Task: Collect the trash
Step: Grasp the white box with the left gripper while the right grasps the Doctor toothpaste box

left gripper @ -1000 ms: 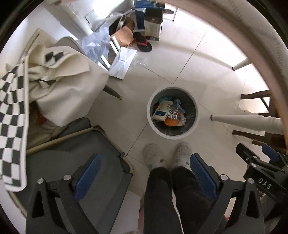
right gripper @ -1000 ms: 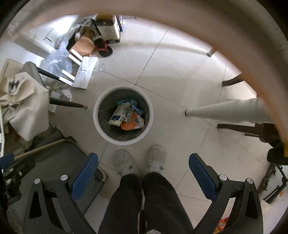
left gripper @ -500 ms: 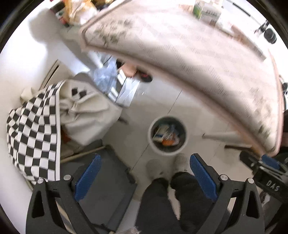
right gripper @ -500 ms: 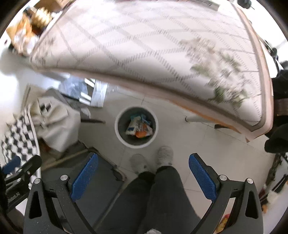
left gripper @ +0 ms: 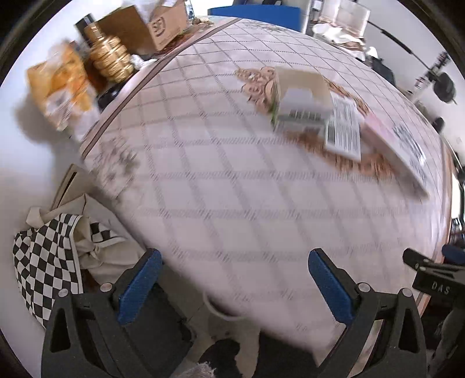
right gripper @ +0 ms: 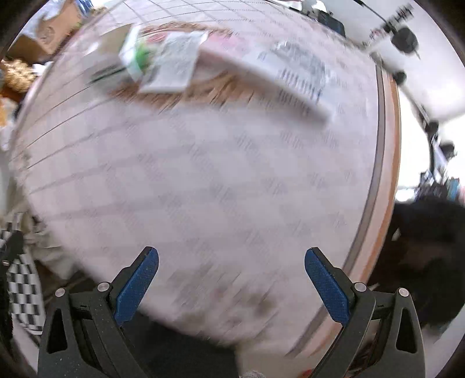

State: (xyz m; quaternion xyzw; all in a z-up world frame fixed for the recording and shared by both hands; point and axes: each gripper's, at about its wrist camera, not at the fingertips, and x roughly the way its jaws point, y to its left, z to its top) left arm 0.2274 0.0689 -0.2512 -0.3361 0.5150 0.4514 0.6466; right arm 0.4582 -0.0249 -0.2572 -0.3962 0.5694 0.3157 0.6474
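Both views are blurred and look down on a table [left gripper: 232, 189] covered with a pale checked cloth. At its far side lie a small white carton [left gripper: 302, 99], a printed leaflet with a barcode [left gripper: 344, 130] and a long flat pink box [left gripper: 398, 148]. The right wrist view shows the same carton [right gripper: 136, 58], leaflet [right gripper: 174, 62] and flat box [right gripper: 276, 75]. My left gripper [left gripper: 232, 256] hangs over the table's near part with its jaws opening and nothing between them. My right gripper [right gripper: 231, 253] is open and holds nothing. Only a bit of the white trash bin rim [left gripper: 216, 309] shows under the table edge.
Behind the table's left corner stand a cardboard box [left gripper: 151, 26], a gold ribbed jar [left gripper: 112, 59] and an orange packet [left gripper: 61, 87]. A black-and-white checked bag [left gripper: 43, 261] sits low on the left. The other gripper's body [left gripper: 430, 279] shows at the right.
Both grippers rose from above the floor bin to above the tabletop. The bin and the person's feet slid out of sight under the table edge, and the boxes came into view.
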